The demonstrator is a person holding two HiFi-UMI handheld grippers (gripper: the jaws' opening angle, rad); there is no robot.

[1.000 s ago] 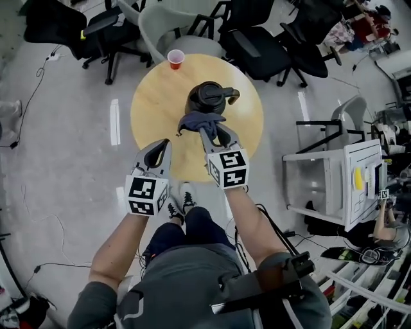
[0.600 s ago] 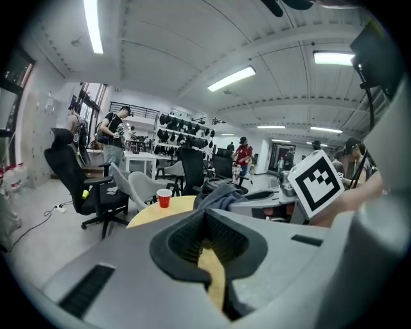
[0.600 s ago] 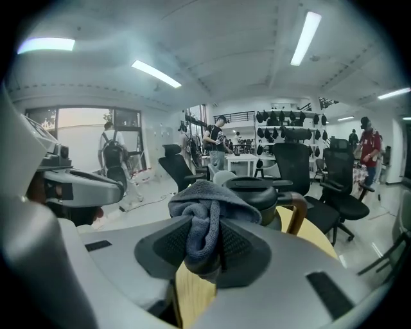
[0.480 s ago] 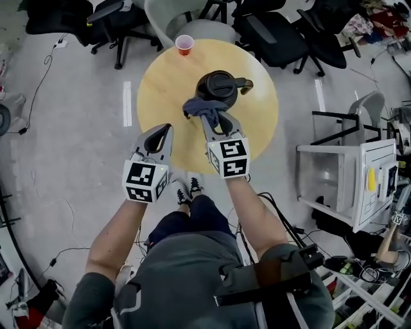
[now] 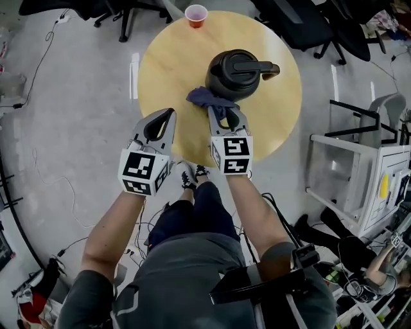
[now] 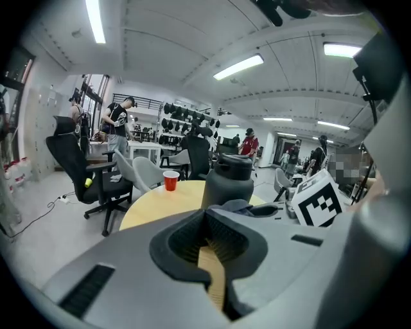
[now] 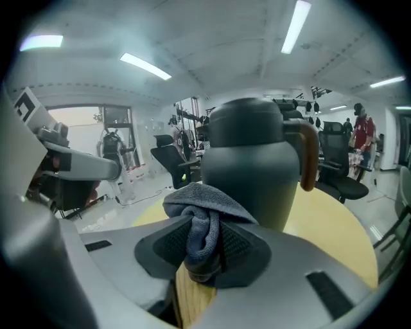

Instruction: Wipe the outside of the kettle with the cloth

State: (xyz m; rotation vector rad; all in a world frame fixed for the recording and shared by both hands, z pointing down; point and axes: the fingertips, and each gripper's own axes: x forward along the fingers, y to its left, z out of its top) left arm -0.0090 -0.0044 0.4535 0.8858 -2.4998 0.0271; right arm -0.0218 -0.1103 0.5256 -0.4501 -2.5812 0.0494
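On the round table [image 5: 167,71] stands the dark kettle [image 5: 234,74], near the middle. At its 7 o'clock, the right gripper [image 5: 223,114] squeezes the cloth [image 5: 204,97], just beside the kettle's wall. The left gripper [image 5: 168,114], pinched together and empty, sits at 8 o'clock. Wiping looks ready to start: next, press and rub.

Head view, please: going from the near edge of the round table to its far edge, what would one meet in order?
Right gripper → cloth in its jaws → kettle → red cup.
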